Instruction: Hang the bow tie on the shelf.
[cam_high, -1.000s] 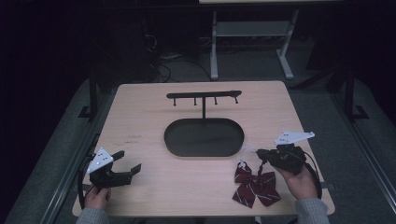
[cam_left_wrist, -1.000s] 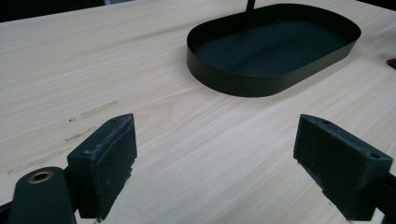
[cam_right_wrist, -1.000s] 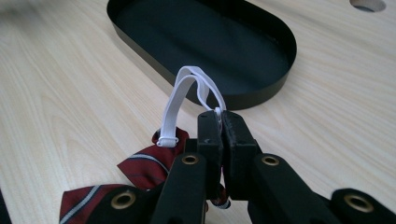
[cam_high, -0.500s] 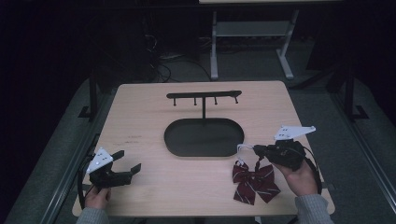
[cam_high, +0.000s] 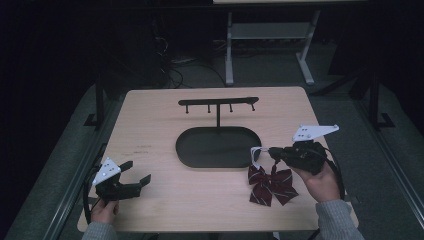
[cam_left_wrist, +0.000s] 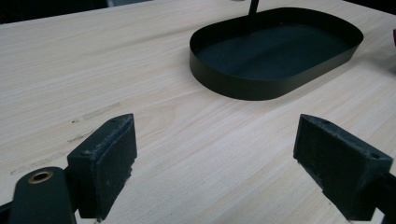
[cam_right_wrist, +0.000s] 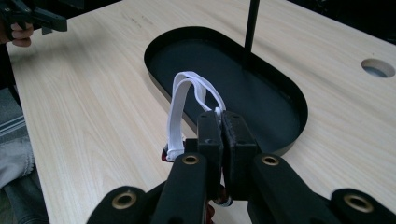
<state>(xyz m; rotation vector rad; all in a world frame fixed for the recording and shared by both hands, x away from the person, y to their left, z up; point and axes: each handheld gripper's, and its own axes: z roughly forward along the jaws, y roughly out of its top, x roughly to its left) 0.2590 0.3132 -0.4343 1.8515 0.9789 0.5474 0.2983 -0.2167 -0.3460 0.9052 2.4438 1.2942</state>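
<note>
A maroon striped bow tie (cam_high: 270, 185) lies on the wooden table near the front right, and its white elastic strap (cam_high: 256, 153) rises from it. My right gripper (cam_high: 272, 152) is shut on that strap, just above the bow and beside the tray's right end. In the right gripper view the strap (cam_right_wrist: 187, 100) loops up from the closed jaws of the right gripper (cam_right_wrist: 222, 122). My left gripper (cam_high: 140, 170) rests at the front left, open and holding nothing. The left gripper view shows the left gripper (cam_left_wrist: 219, 158) with bare table between its pads (cam_left_wrist: 107, 158).
A black oval tray (cam_high: 218, 161) sits mid-table, with a thin post (cam_high: 218, 116) carrying a bar of hooks (cam_high: 218, 102) behind it. The tray wall (cam_left_wrist: 261, 88) lies ahead of the left gripper. A round hole (cam_right_wrist: 377, 67) pierces the tabletop.
My right gripper has risen with the white strap in its jaws, pulling the strap up from the bow tie. The left gripper has stayed where it was.
</note>
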